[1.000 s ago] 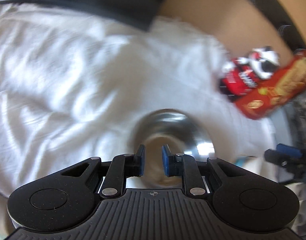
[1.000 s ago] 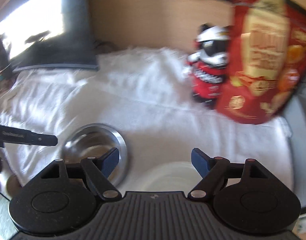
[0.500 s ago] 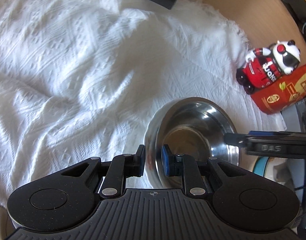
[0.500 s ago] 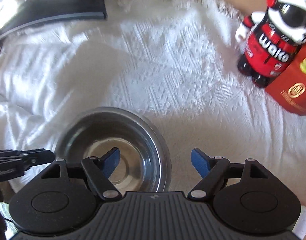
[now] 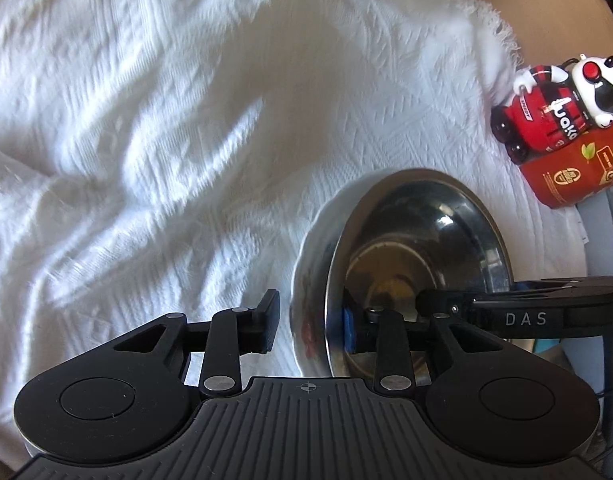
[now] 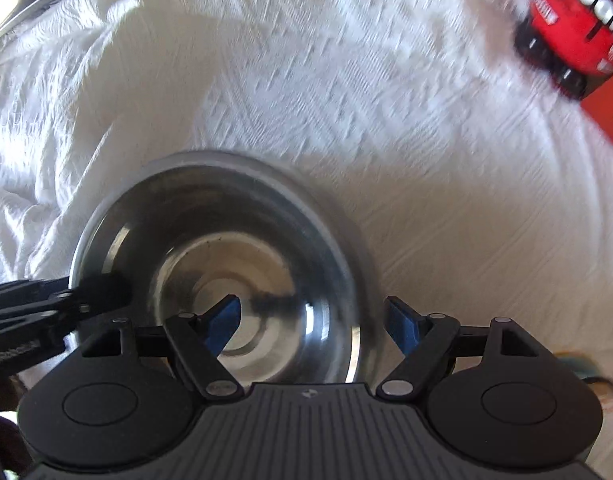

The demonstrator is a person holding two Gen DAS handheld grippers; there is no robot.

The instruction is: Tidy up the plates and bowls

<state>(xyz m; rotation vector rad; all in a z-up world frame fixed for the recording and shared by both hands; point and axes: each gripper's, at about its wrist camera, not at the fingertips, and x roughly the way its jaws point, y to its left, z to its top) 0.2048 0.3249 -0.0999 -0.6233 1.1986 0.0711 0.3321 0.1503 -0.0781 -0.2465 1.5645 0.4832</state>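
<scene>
A steel bowl (image 5: 418,248) rests on the white textured cloth (image 5: 166,140). My left gripper (image 5: 308,324) straddles the bowl's near-left rim. Its jaws are opening: the blue pad (image 5: 348,328) sits inside the bowl, the other finger (image 5: 266,320) stands clear of the outer wall. In the right wrist view the same bowl (image 6: 210,208) fills the lower middle. My right gripper (image 6: 314,324) is open over the bowl's right rim, one finger (image 6: 226,320) above the inside and the other outside. Each gripper shows at the edge of the other's view.
A red and white panda figure (image 5: 558,112) and a red box (image 5: 566,176) stand at the cloth's right edge. Bare wooden tabletop (image 5: 546,0) shows beyond the fringe. Something teal-edged (image 6: 578,360) peeks out at the lower right. The cloth lies wrinkled on the left.
Both grippers came down with the bowl toward the cloth. The left jaws, shut on the bowl's rim before, have spread apart. The right gripper moved over the bowl's right rim.
</scene>
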